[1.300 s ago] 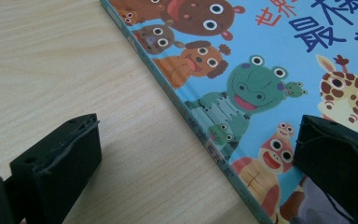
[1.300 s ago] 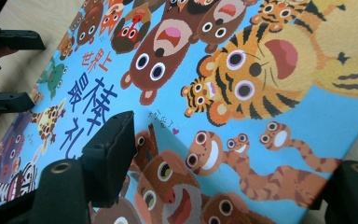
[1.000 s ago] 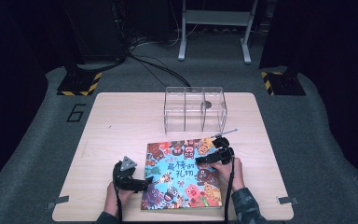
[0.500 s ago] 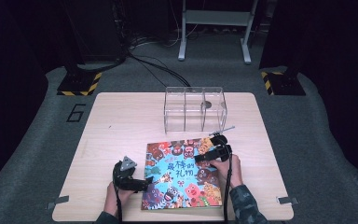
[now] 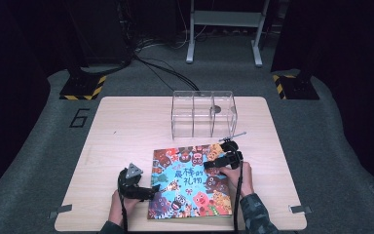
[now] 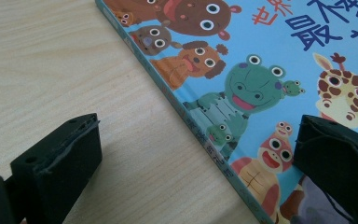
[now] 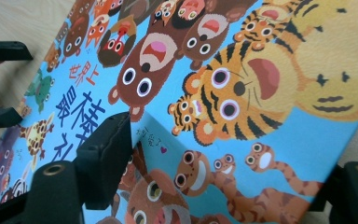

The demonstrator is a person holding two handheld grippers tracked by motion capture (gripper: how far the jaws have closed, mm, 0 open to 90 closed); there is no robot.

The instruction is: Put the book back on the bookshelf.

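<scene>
Picture book point(image 5: 191, 181), blue cover crowded with cartoon animals

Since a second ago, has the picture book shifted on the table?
No. In the high view the picture book lies just where it did, its far edge the same gap short of the clear plastic organizer, its near edge along the table's front.

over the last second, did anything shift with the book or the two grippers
Little changed. The right gripper kept its place at the picture book's far right corner; its jaws widened a little, then have just closed back, straddling the cover. The left gripper, the book and the clear box stayed put.
</scene>
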